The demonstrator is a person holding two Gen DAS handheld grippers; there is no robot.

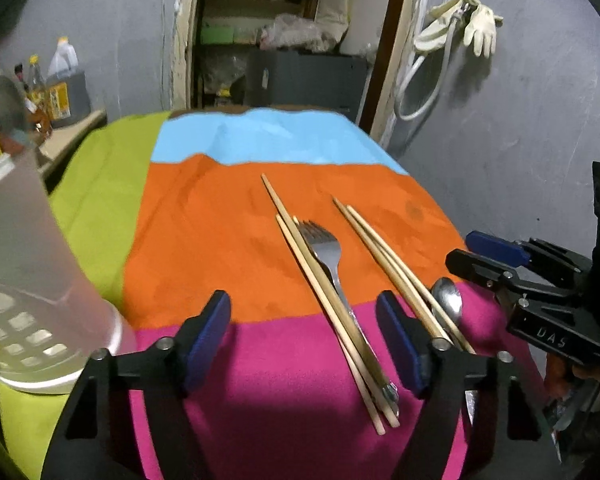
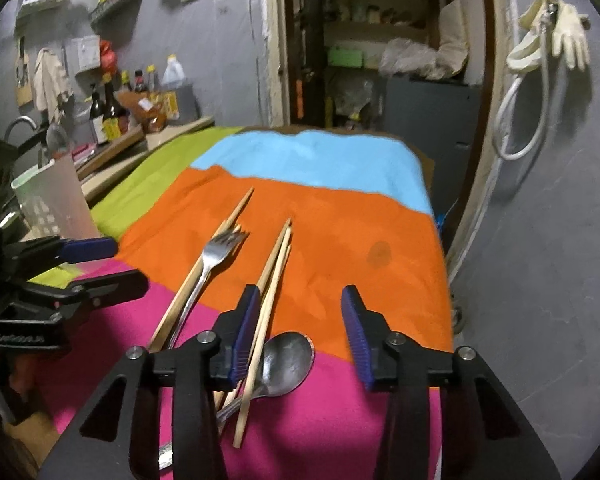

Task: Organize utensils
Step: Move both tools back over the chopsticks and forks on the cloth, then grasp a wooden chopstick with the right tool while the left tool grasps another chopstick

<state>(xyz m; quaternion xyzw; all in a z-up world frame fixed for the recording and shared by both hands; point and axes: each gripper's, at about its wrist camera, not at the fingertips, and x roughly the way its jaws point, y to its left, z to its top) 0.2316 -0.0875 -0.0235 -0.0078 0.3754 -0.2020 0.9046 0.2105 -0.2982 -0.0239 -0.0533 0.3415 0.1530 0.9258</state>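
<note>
On a striped cloth [image 1: 212, 220] lie a metal fork [image 1: 327, 250] [image 2: 216, 248], two pairs of wooden chopsticks [image 1: 296, 240] [image 1: 380, 252] and a metal spoon [image 1: 449, 300] [image 2: 290, 360]. My left gripper [image 1: 304, 336] hangs open low over the cloth; the fork handle and one chopstick pair run between its fingers, untouched. My right gripper [image 2: 300, 334] is open over the spoon bowl, with a chopstick [image 2: 268, 300] lying along its left finger. Each gripper shows at the edge of the other's view: right gripper [image 1: 476, 252], left gripper [image 2: 124, 264].
A translucent white slotted utensil holder [image 1: 28, 260] [image 2: 56, 200] stands at the table's left on the green stripe. Sauce bottles [image 2: 108, 116] crowd a counter behind it. The table's right edge drops off by a grey wall with hanging gloves [image 1: 480, 28]. An open doorway [image 1: 284, 40] lies beyond.
</note>
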